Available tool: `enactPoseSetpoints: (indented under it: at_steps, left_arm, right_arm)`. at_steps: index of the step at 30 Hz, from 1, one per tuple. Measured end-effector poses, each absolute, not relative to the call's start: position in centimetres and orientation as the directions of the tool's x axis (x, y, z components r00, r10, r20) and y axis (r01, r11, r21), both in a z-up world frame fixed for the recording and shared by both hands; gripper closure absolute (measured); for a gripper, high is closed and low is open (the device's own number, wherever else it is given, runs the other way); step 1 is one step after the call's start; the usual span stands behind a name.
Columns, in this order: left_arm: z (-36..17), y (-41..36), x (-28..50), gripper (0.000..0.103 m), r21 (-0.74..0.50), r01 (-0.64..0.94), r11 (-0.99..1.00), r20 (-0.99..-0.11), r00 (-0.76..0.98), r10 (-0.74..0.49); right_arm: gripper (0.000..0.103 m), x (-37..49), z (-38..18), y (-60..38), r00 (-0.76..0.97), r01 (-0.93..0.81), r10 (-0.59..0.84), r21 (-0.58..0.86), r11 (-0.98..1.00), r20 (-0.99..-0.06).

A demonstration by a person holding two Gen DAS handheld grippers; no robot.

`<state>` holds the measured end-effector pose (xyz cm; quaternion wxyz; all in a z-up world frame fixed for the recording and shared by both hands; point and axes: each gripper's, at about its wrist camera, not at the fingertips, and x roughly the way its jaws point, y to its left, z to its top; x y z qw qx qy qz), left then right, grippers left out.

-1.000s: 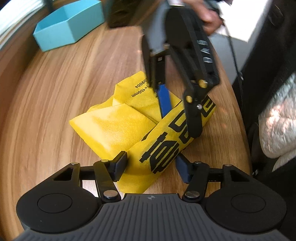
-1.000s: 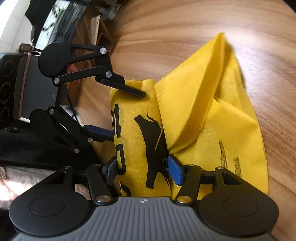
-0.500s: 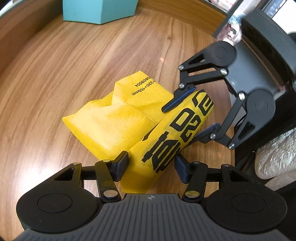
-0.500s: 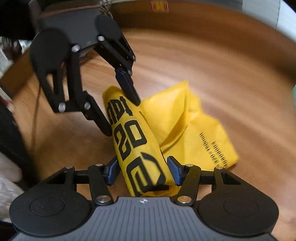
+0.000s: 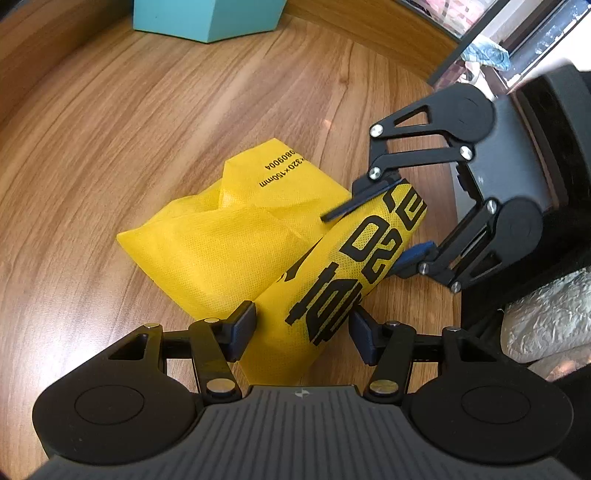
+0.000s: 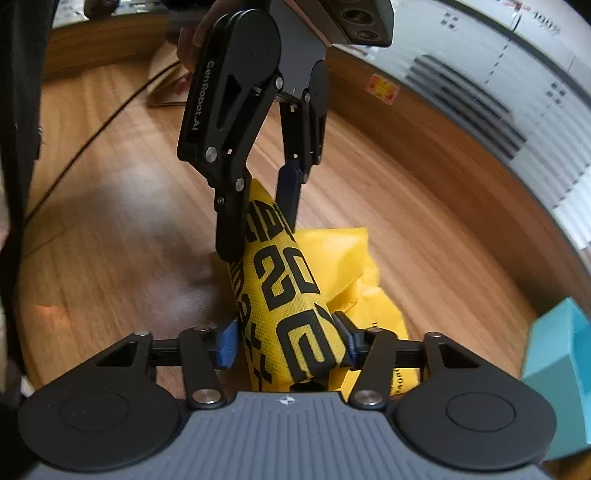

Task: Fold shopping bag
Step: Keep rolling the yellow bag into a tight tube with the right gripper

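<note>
A yellow shopping bag [image 5: 221, 251] with black print lies crumpled on the wooden table [image 5: 147, 110], one part rolled into a printed tube. My left gripper [image 5: 303, 332] has the near end of that tube between its pads, which touch both sides. The right gripper [image 5: 371, 236] straddles the far end of the tube from the right. In the right wrist view the tube [image 6: 291, 291] runs between my right gripper's [image 6: 288, 345] pads, which are closing and press on it. The left gripper [image 6: 260, 236] comes down from above onto the tube's other end.
A teal box [image 5: 207, 18] stands at the back of the table, also seen as a teal box [image 6: 557, 369] at the right edge. A black cable [image 6: 92, 144] crosses the table. Silver padded fabric [image 5: 546, 317] lies beyond the table's right edge. A hand [image 6: 188, 40] holds the left gripper.
The right gripper swung from above the bag to the far end of the printed tube, rolled over, and narrowed its jaws onto it. The left gripper rolled a little and kept its hold.
</note>
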<state>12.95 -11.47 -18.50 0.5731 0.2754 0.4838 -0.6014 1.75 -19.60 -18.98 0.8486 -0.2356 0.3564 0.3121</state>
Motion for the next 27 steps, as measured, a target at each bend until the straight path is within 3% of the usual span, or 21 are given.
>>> enactPoseSetpoints:
  at_steps: [7,11,16,17,19,22,27]
  left_arm:
    - [-17.2,-11.5,12.2,0.043,-0.200,0.962,0.185,-0.893,-0.101,-0.439]
    - [-15.7,-10.5,11.4,0.043,-0.139,0.960,0.241,-0.886,-0.013,-0.463]
    - [-13.0,-8.1,12.0,0.045,-0.154,0.917,0.368,-0.843,0.072,-0.533]
    - [-12.5,-7.6,11.9,0.047,-0.152,0.912,0.380,-0.838,0.085,-0.539]
    - [-12.2,-7.3,11.5,0.064,-0.150,0.909,0.389,-0.840,0.090,-0.535]
    - [-12.3,-7.4,10.4,0.077,-0.129,0.911,0.391,-0.853,0.099,-0.512]
    - [-13.3,-8.7,9.4,0.083,-0.098,0.913,0.397,-0.870,0.115,-0.480]
  right_arm:
    - [0.063,6.9,-19.3,-24.8,0.330,-0.603,0.537,0.264,0.753,-0.776]
    - [0.064,8.8,-20.4,-26.5,0.236,-0.553,0.608,0.409,0.726,-0.758]
    - [0.064,10.6,-21.4,-27.5,0.161,-0.530,0.641,0.482,0.698,-0.750]
    - [0.064,10.4,-21.3,-27.9,0.150,-0.530,0.645,0.490,0.692,-0.749]
    - [0.064,10.7,-21.4,-27.7,0.123,-0.528,0.655,0.509,0.679,-0.745]
    - [0.064,10.8,-21.7,-27.2,0.090,-0.509,0.682,0.555,0.658,-0.725]
    - [0.064,10.5,-22.1,-28.4,0.074,-0.499,0.710,0.591,0.634,-0.700]
